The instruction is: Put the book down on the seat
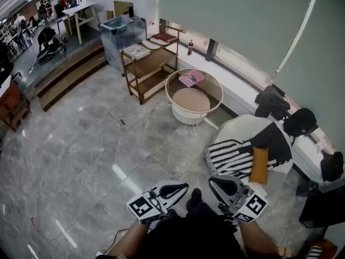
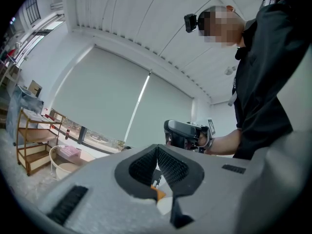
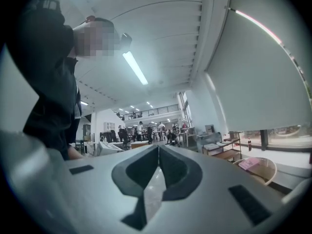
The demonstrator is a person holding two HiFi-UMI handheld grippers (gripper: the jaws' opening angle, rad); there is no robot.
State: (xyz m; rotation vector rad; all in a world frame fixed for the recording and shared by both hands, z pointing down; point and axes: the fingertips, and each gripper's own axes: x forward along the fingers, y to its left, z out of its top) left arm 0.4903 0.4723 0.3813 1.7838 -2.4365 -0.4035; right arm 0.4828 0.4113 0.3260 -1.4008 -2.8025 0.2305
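The pink book (image 1: 191, 78) lies flat at the top of the round white tub (image 1: 167, 93), its cover print too small to read. The seat (image 1: 237, 127), draped with a striped throw (image 1: 232, 158), stands right of the tub. The left gripper (image 1: 182, 188) and right gripper (image 1: 214, 182) both have their jaws together, empty. Only the right gripper view shows people (image 3: 146, 129) in a far hall.

Bright, floor glare, fisheye-warped edges
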